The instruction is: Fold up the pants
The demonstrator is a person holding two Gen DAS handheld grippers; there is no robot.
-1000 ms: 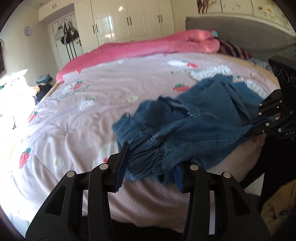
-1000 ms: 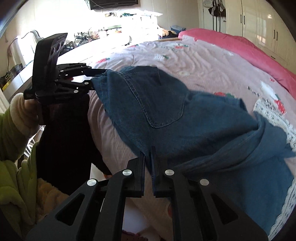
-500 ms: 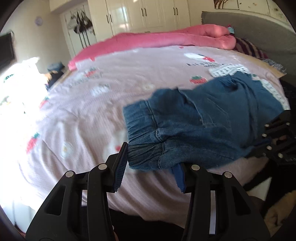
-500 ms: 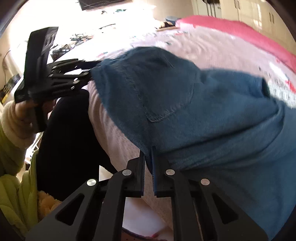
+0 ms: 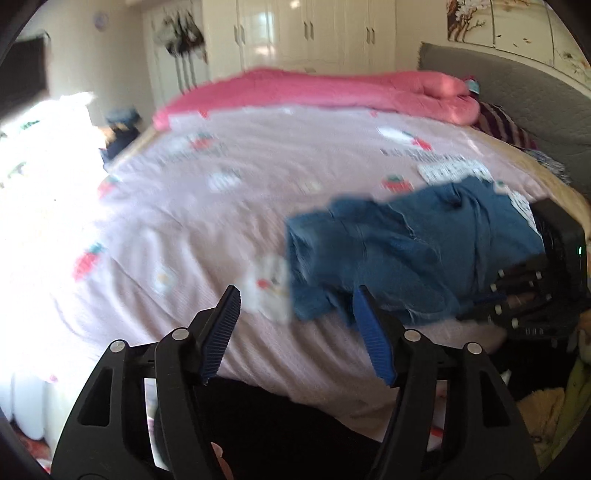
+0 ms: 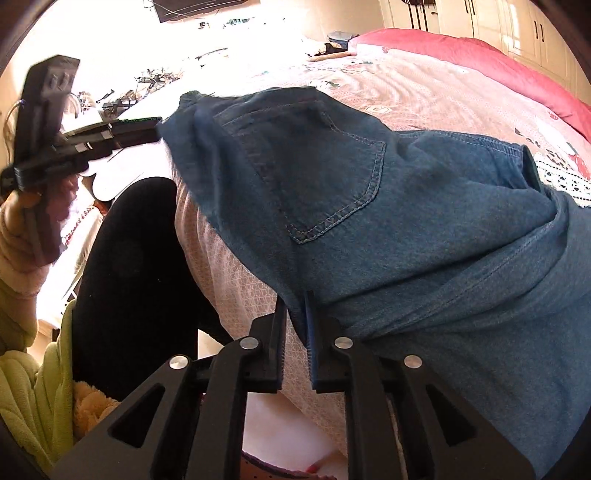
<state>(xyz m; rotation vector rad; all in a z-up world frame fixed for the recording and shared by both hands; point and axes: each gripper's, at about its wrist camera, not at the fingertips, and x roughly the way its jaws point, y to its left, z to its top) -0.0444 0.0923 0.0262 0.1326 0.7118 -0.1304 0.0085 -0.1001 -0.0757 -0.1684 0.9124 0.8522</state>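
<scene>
Blue denim pants lie bunched on the near right part of the bed; in the right wrist view the pants fill the middle, back pocket up. My left gripper is open and empty, its blue pads just left of the pants' waistband edge. My right gripper is shut on the pants' edge at the bed's side. It also shows in the left wrist view at the right. The left gripper shows in the right wrist view beside the waistband corner.
The bed has a pink strawberry-print cover and a rolled pink blanket at the far side. A grey headboard is at the right. White wardrobes stand behind. My dark-clothed legs are against the bed's edge.
My left gripper has let go of the waistband and moved left, away from the pants. The pants have dropped flatter onto the bed. The right gripper keeps its hold.
</scene>
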